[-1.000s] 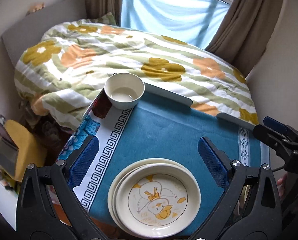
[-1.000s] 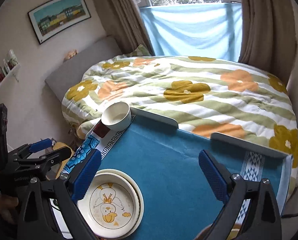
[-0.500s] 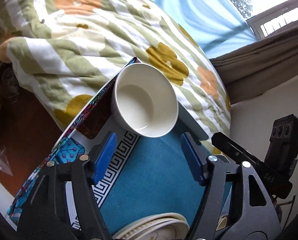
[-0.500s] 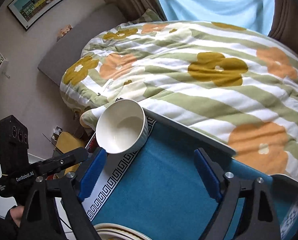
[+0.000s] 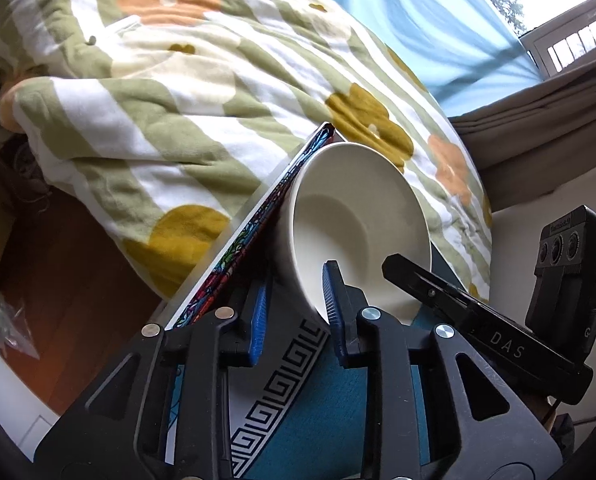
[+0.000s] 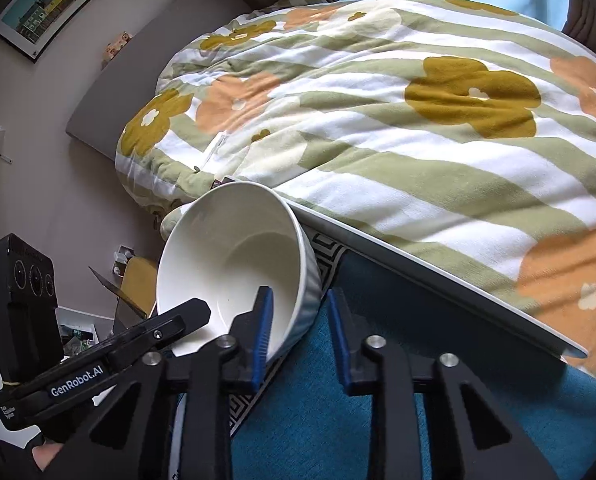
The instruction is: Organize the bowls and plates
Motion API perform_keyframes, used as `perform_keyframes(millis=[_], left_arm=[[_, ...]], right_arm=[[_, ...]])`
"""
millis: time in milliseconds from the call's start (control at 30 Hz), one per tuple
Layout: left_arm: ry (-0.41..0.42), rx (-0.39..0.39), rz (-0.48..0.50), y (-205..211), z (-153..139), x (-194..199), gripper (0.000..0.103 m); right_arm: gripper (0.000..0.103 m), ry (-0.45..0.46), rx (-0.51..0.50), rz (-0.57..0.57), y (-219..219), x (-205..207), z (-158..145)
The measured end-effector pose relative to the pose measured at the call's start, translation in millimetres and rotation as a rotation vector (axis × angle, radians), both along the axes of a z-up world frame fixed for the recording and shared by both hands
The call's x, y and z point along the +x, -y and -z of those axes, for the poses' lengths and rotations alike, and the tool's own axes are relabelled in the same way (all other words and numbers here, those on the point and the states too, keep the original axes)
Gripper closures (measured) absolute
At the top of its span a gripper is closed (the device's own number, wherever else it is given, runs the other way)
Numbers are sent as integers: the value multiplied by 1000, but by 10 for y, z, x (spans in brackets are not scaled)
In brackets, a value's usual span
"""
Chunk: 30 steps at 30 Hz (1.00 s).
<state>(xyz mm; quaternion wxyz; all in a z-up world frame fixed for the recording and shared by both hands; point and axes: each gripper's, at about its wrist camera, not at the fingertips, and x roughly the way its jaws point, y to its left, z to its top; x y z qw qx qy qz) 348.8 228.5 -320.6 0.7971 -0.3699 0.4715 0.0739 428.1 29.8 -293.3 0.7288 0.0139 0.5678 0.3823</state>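
Centrally, white bowl (image 5: 358, 224) at the blue-clothed table's (image 6: 378, 432) corner, left gripper (image 5: 295, 312) and right gripper (image 6: 298, 334) each narrowed astride its near wall, one finger inside, one outside.

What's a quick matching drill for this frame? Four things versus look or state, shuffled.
Things:
1. bowl
2. tablecloth
3. quilt
4. right tool

Look or state:
a. flowered, with green and white stripes
b. teal, with a key-pattern border
c. straddling the bowl's rim, one finger inside and one outside
d. plain white, empty

Pairs: 1-d, 2-b, 3-a, 4-c
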Motion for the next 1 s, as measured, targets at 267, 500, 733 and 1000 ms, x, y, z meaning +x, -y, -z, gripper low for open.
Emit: perform_keyframes(millis=[267,500,733,1000], left_arm=[[-3,79,25,81,-74,-2,80],[35,133,26,221,-335,-148,80],[109,199,50,632,-853,-472,80],[178,249,98,1480,-1437,-1071,80]], right_arm=[[85,35,2,4,5,-44,-29],[85,75,23,-1,127,-197,-216],[85,146,77,20,527,-530,-648],[85,219,113,63,1368,-1177,-1139]])
